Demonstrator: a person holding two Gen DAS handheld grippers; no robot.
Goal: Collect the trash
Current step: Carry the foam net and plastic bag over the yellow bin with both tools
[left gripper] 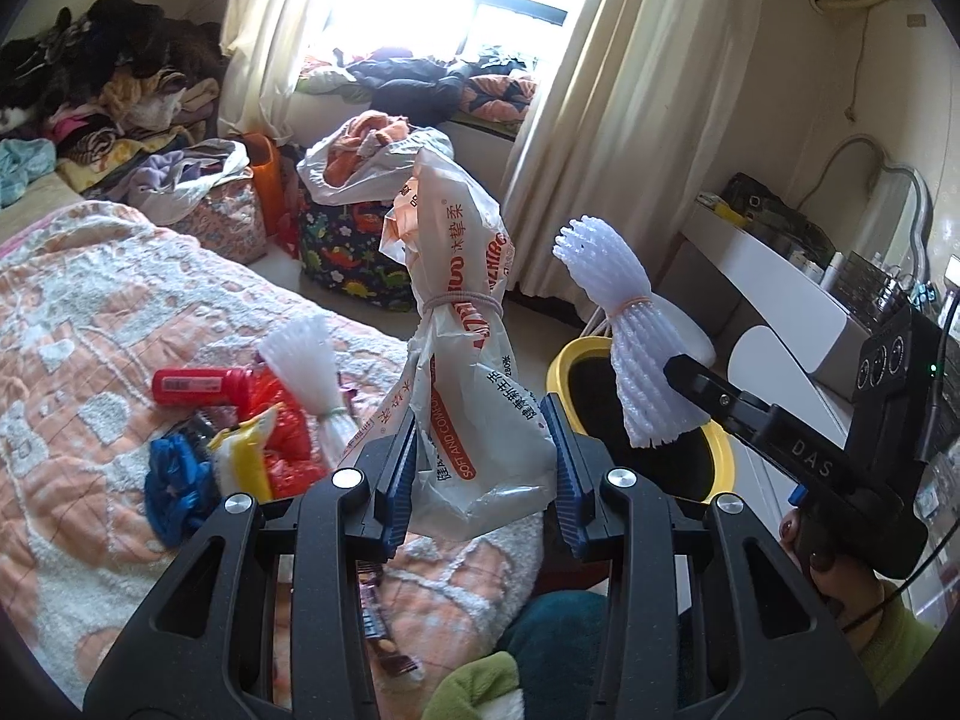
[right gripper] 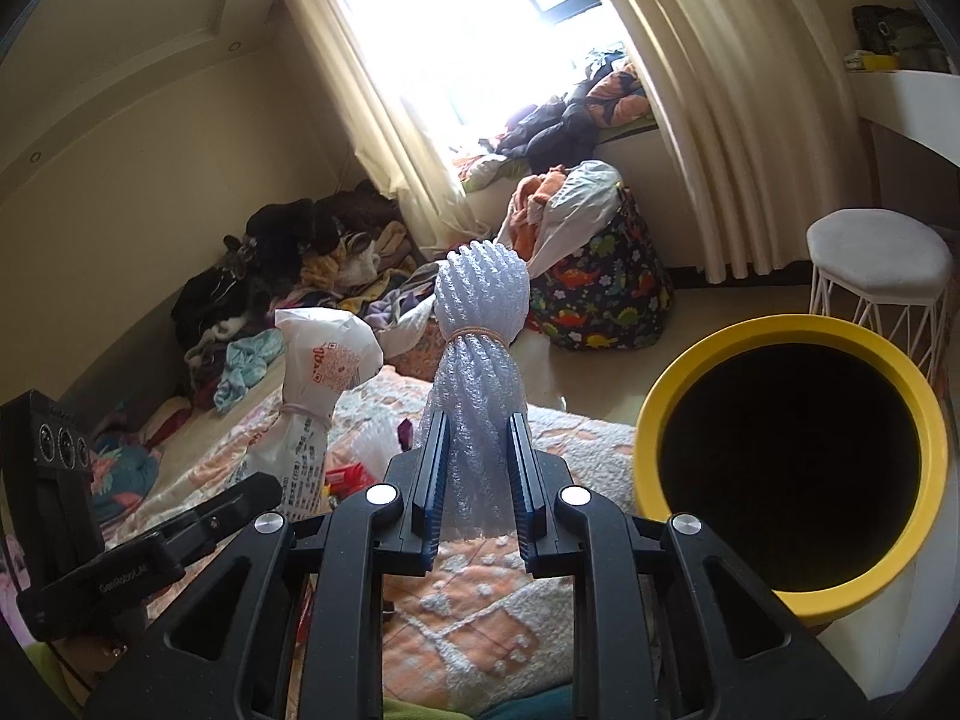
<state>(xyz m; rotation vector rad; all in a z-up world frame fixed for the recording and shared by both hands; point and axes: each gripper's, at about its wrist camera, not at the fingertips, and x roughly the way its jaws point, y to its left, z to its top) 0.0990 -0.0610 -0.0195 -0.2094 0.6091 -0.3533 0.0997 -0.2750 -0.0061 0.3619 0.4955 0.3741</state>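
My left gripper [left gripper: 483, 474] is shut on a white printed plastic bag [left gripper: 462, 324], tied with a pink band and held upright above the bed. My right gripper [right gripper: 477, 477] is shut on a white foam net bundle [right gripper: 480, 324], also banded; the same foam net bundle [left gripper: 612, 324] shows at the right of the left wrist view. A yellow-rimmed trash bin [right gripper: 786, 462] stands open to the right of the bed; the bin [left gripper: 648, 420] lies just behind both loads. More trash rests on the bed: a red bottle [left gripper: 198, 387], another foam net [left gripper: 312, 372], red, yellow and blue wrappers [left gripper: 240, 456].
The bed has an orange-patterned blanket [left gripper: 90, 330]. Piles of clothes [left gripper: 108, 78] lie at its far side. A dinosaur-print bag [right gripper: 600, 294] stuffed with cloth stands by the curtains. A white stool [right gripper: 879, 276] stands behind the bin, a white dressing table [left gripper: 780, 276] at the right.
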